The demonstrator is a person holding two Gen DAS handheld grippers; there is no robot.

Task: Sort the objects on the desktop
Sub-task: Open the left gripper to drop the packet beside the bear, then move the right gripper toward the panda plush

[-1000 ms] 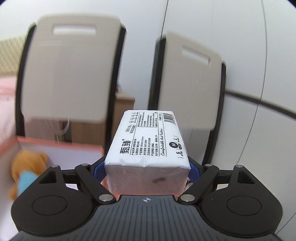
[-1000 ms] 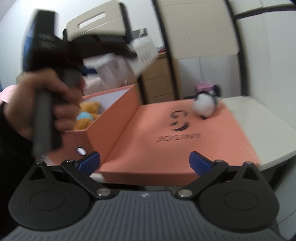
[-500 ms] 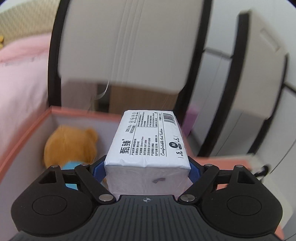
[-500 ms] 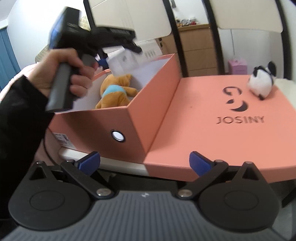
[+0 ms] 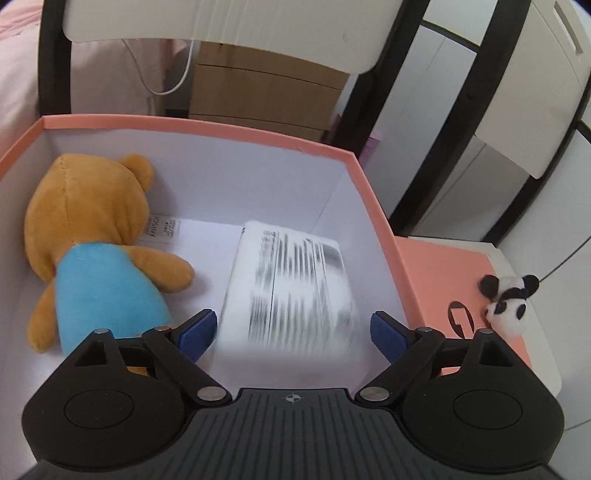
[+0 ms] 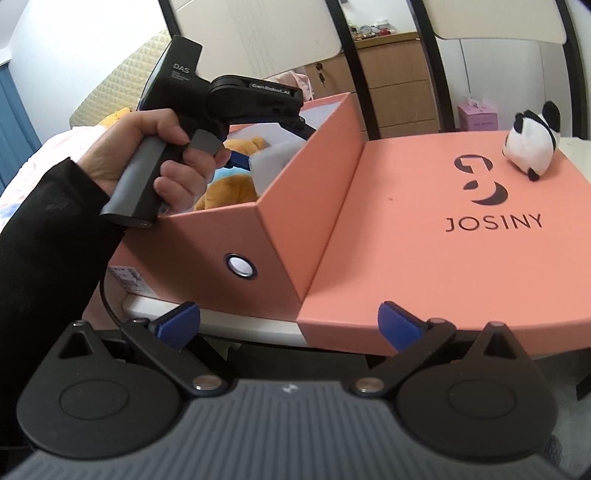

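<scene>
My left gripper (image 5: 293, 330) is open above the salmon-pink box (image 5: 207, 127). A white tissue pack (image 5: 291, 288), blurred by motion, is free between the jaws, inside the box on its right side. A brown teddy bear in a blue shirt (image 5: 92, 258) lies on the box's left side. In the right wrist view the left gripper (image 6: 258, 96) hangs over the box (image 6: 229, 236), with the pack (image 6: 273, 155) and the bear (image 6: 229, 188) partly showing. My right gripper (image 6: 288, 326) is open and empty in front of the box and lid.
The box's lid (image 6: 443, 229), marked JOSINY, lies flat to the right with a small panda plush (image 6: 532, 144) at its far edge; the panda also shows in the left wrist view (image 5: 508, 302). Chair backs (image 5: 229, 22) and wooden drawers (image 6: 395, 70) stand behind the desk.
My left gripper has tipped down over the box, opened and let go of the tissue pack, which is dropping into the box. My right gripper stays open and has shifted slightly.
</scene>
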